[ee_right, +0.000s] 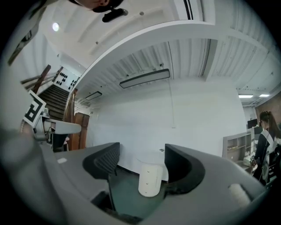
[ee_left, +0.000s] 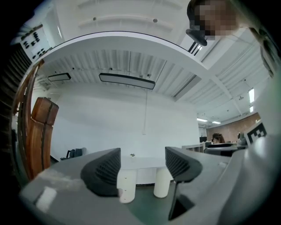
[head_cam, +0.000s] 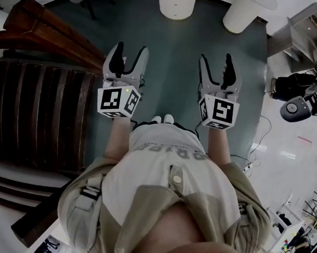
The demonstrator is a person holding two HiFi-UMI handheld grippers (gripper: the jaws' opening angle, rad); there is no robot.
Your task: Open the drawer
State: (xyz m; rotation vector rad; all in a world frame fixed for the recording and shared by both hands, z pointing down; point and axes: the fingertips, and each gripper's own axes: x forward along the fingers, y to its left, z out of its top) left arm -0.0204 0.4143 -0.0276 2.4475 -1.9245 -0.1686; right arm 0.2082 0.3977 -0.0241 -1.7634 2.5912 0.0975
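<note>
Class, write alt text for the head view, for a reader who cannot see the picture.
Seen from above, a person holds the left gripper and right gripper over a green floor, jaws apart and empty, pointing toward two white cylindrical stands. Dark wooden stairs lie at the left.

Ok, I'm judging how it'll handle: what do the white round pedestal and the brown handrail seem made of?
White pedestal: smooth matt white, probably painted board or laminate; small knobs down its front. Handrail: wood, reddish-brown with a slight sheen, likely varnished.
</note>
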